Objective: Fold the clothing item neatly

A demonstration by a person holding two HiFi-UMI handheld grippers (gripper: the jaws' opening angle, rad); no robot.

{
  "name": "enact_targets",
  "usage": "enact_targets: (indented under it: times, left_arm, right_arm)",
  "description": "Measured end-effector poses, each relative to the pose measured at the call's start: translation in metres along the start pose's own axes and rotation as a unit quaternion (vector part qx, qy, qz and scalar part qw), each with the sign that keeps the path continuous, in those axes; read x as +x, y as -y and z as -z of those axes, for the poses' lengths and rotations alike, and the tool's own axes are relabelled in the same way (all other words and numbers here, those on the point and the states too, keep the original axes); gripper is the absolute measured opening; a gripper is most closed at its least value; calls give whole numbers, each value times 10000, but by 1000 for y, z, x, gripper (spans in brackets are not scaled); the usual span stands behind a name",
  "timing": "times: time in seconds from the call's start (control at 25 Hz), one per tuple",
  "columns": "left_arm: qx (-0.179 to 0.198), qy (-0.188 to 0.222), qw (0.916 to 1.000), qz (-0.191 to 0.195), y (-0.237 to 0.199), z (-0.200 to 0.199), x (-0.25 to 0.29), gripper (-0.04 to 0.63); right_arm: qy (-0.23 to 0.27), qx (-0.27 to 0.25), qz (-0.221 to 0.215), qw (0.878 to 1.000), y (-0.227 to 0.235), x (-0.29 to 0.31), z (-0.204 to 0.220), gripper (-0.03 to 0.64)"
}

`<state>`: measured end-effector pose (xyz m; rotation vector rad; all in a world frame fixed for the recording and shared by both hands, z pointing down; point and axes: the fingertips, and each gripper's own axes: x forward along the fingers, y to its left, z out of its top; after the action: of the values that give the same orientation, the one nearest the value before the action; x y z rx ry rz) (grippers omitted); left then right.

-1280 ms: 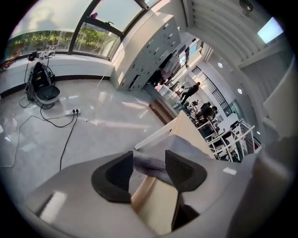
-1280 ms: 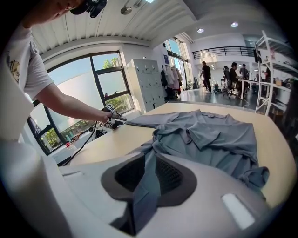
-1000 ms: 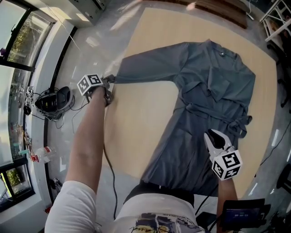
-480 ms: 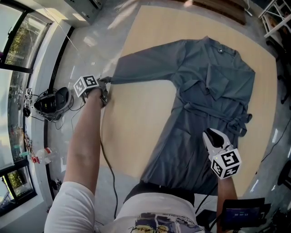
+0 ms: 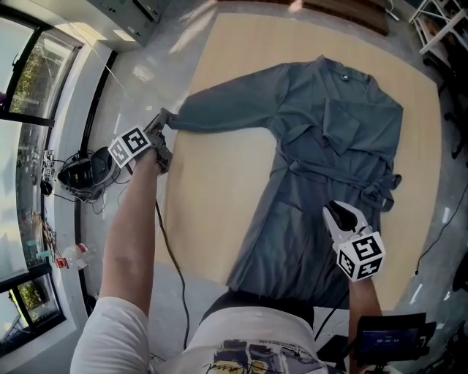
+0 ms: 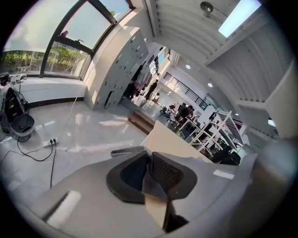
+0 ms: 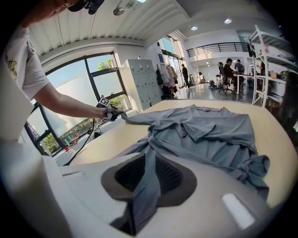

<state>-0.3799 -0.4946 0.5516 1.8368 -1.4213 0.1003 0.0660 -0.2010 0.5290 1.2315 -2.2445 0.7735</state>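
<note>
A grey robe-like garment (image 5: 329,146) with a tied belt lies spread on the round wooden table (image 5: 219,204), collar at the far side. Its long sleeve (image 5: 219,113) stretches left to the table's edge. My left gripper (image 5: 162,120) holds the sleeve's cuff there; its jaws are closing, and the left gripper view shows grey cloth (image 6: 152,187) pinched between the pads of the left gripper (image 6: 150,163). My right gripper (image 5: 338,213) is near the hem at the front right, shut on a fold of the garment's fabric (image 7: 143,197), which runs out from the right gripper (image 7: 150,173).
On the floor to the left sit a dark bag (image 5: 84,168) with cables and a plastic bottle (image 5: 73,256). A dark bench (image 5: 351,14) stands beyond the table's far edge, and white shelving (image 5: 439,29) at the top right. A cable hangs from my left arm.
The left gripper's jaws have come together on the sleeve's cuff, and it has shifted slightly left with the cuff. The right gripper has stayed in place on the fabric.
</note>
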Motion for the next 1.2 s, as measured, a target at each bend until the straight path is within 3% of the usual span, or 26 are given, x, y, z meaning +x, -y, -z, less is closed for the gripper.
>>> enact_targets:
  times: [0.24,0.48,0.92,1.2]
  left_arm:
    - [281,529,9970,491,55,-26,-6,44]
    - [433,785,9914,949,118,-37,-2,43]
    - [394,685,9783,1915,252,-13,25,43]
    - [317,489,9662,2510,342,25,52,43]
  right_arm:
    - [43,91,76,9999,6,-13,7,60]
    - [140,211,192,9995,16,-28,12,60]
    - [256,540,367,9975,29,-53,31,60]
    - [376,763,543,9949,44,-66,43,58]
